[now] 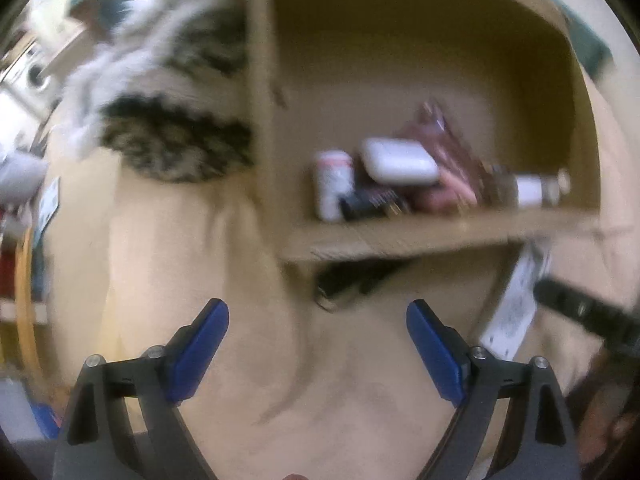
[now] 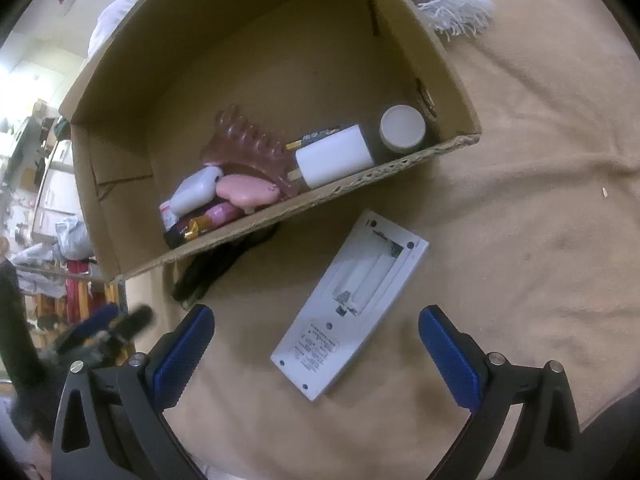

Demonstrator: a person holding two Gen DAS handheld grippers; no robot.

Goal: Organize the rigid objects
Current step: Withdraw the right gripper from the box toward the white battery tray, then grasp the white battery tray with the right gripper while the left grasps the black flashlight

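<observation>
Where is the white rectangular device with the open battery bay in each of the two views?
Left wrist: only a blurred strip of the white device shows, lower right, below the box.
Right wrist: lies flat on the beige cloth, centre, between the open fingers.
Shared landmark: the cardboard box.

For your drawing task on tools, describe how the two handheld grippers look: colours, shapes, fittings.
The left gripper and right gripper match: black angular plastic arms with triangular cut-outs, silver round pin heads at the joints, and blue fingers with a fine dotted grip texture. No cables, sleeves or markings are visible.
</observation>
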